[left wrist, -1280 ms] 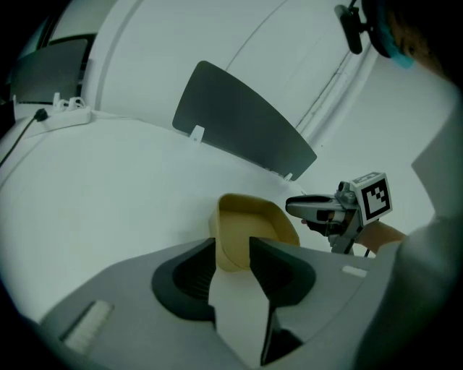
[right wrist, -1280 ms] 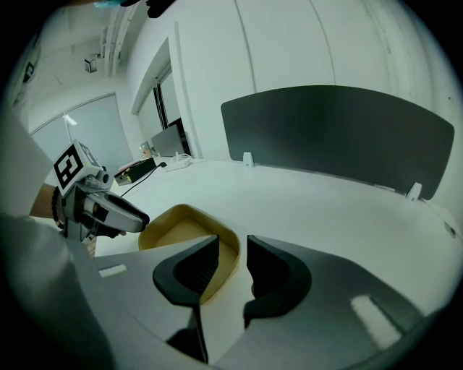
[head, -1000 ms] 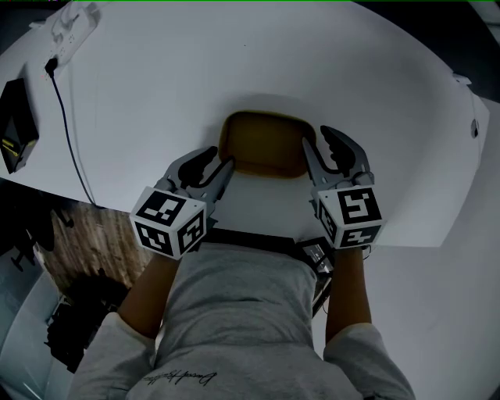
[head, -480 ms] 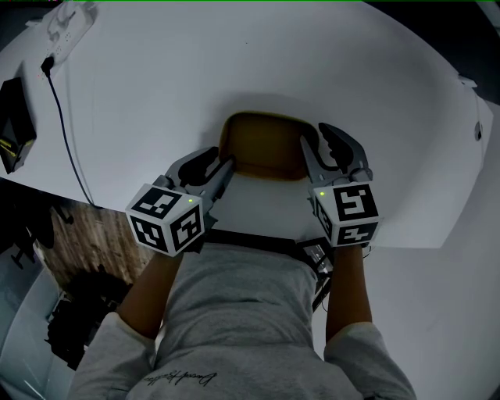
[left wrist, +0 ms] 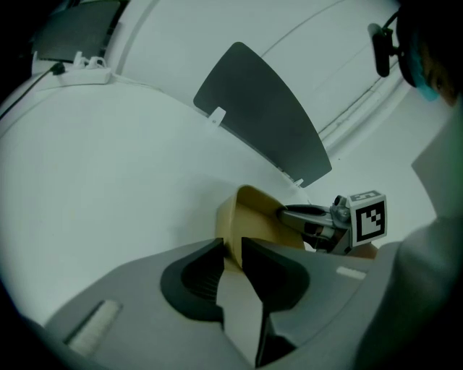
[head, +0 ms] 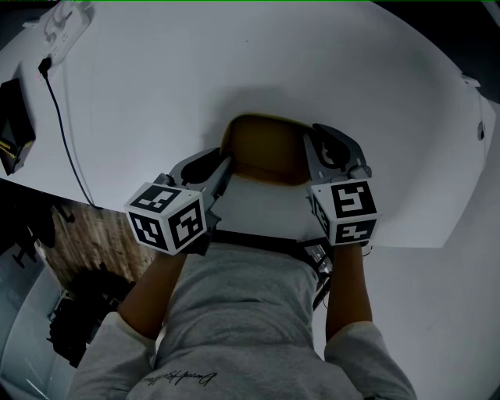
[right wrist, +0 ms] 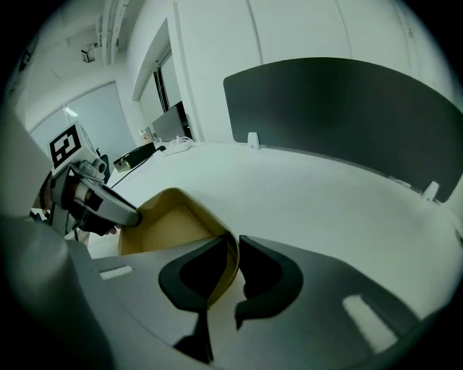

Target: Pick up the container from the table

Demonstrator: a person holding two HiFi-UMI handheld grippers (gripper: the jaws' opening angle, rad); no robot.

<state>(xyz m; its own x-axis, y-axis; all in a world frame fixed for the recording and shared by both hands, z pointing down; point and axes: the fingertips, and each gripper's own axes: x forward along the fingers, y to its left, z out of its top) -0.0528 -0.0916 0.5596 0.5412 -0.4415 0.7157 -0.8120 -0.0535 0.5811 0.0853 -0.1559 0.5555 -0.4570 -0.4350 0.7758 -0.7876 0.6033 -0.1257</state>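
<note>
Table (head: 156, 94): white, curved, fills most of the head view. A dark divider panel (right wrist: 347, 108) stands upright along its far side.

Person: grey shirt (head: 234, 312) at the near edge of the table, both forearms reaching forward.

Container (head: 266, 148): tan, shallow, with rounded corners and an open top. It sits on the table close to the near edge, between the two grippers.

Left gripper (head: 221, 168): at the container's left side. Its jaws have just been closing, with the container's side wall between them and the pads clamped on it, one inside and one outside.

Right gripper (head: 316, 144): at the container's right side. Its jaws have likewise just been closing. The right wall stands between them and is pinched near the rim.

Far left of the table: a black box (head: 16, 125) at the edge, a white power strip (head: 66, 23) at the far corner, and a thin black cable (head: 66, 133) running from the strip toward the near edge, well apart from the container.
</note>
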